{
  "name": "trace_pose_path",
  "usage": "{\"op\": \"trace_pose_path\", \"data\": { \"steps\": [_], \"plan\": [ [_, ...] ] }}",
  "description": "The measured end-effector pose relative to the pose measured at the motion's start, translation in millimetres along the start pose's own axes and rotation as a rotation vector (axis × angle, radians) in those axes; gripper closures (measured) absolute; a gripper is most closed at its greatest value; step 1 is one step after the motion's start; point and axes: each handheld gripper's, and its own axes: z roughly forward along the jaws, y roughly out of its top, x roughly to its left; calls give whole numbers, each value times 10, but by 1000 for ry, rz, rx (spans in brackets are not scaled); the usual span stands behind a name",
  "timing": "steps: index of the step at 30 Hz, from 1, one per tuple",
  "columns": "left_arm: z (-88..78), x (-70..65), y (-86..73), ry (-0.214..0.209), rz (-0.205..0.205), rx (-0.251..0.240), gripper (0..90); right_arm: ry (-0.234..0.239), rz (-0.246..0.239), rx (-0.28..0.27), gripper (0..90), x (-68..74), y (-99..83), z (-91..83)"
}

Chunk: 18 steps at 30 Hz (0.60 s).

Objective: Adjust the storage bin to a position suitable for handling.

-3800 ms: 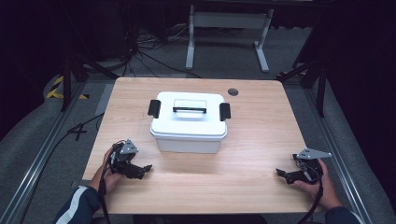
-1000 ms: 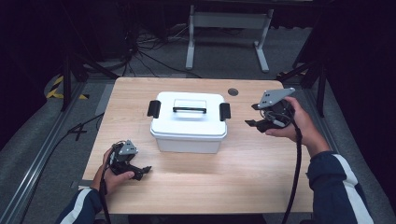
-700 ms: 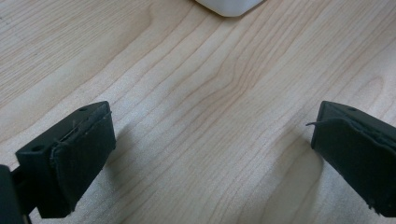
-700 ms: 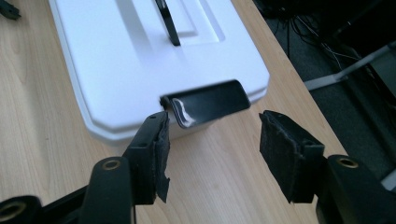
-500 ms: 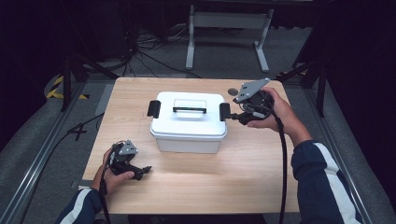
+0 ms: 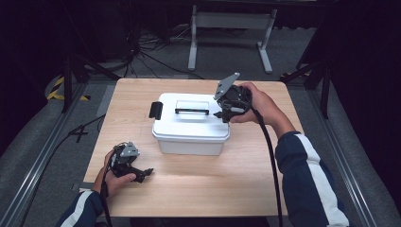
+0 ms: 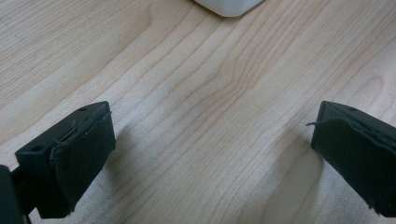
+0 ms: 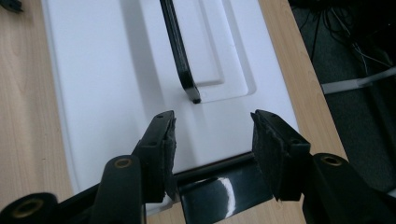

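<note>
A white lidded box (image 6: 189, 126) stands in the middle of the wooden table (image 6: 236, 175), with a black carry handle (image 6: 192, 111) on its lid and a black latch (image 6: 155, 109) at its left end. My right gripper (image 6: 220, 114) hovers over the box's right end, open, its jaws either side of the right-end black latch (image 8: 219, 193). The lid (image 8: 116, 70) and handle (image 8: 180, 51) lie just beyond its fingertips (image 8: 166, 140). My left gripper (image 6: 147, 172) rests low on the table at the front left, open and holding nothing, and a corner of the box (image 7: 229, 7) shows beyond it.
Bare wood (image 7: 201, 112) lies between the left jaws. Beyond the table's far edge are grey floor, cables (image 6: 151, 47) and a white stand (image 6: 231, 28). A metal rail (image 6: 42, 165) runs along the left side.
My right gripper has travelled from the front right corner up and leftward to the box's right end. The left gripper has stayed put.
</note>
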Motion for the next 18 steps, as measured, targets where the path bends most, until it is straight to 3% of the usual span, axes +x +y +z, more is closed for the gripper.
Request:
{"op": "trace_pose_path", "data": {
  "steps": [10, 18],
  "plan": [
    [1, 1, 0, -3, 0, 0, 2, 50, -58, 40, 559, 10, 277, 185],
    [0, -1, 0, -5, -2, 3, 2, 58, -73, 61, 680, 18, 390, 310]
  ]
}}
